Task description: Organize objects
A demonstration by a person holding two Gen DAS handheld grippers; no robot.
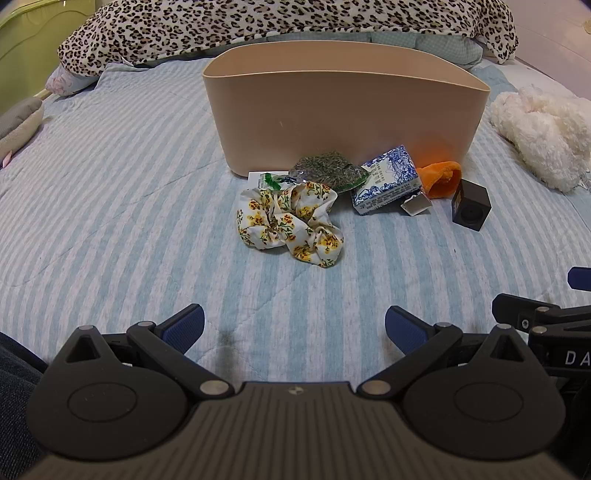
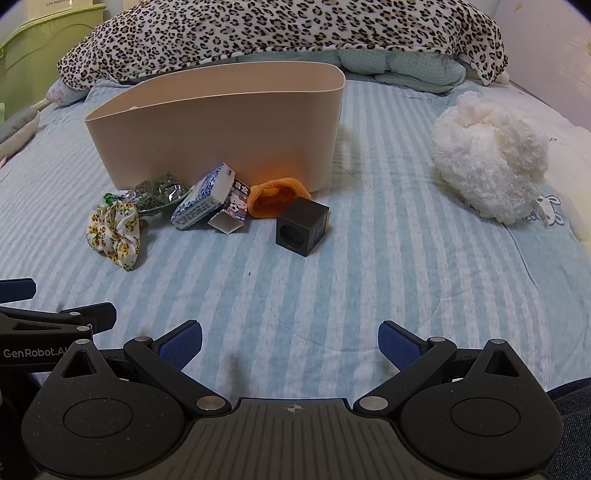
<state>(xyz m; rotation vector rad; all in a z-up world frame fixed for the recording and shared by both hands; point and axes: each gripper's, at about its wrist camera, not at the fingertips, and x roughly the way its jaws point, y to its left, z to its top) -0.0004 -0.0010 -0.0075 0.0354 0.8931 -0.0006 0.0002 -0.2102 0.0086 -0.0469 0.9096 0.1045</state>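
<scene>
A beige oval bin [image 1: 343,110] [image 2: 221,129] stands on the striped bed. In front of it lie a floral scrunchie [image 1: 290,225] [image 2: 114,232], a clear bag of dried herbs [image 1: 327,171] [image 2: 159,190], a blue-and-white box [image 1: 386,181] [image 2: 201,203], a small cartoon-print packet [image 2: 232,214], an orange cloth [image 1: 441,179] [image 2: 275,199] and a black cube [image 1: 471,205] [image 2: 301,230]. My left gripper [image 1: 294,326] is open and empty, well short of the scrunchie. My right gripper [image 2: 290,341] is open and empty, short of the cube.
A leopard-print blanket [image 1: 258,26] [image 2: 277,33] is heaped behind the bin. A white fluffy plush [image 1: 543,136] [image 2: 487,158] lies to the right. A green plastic crate [image 2: 48,40] stands at the far left. Each gripper shows at the edge of the other's view.
</scene>
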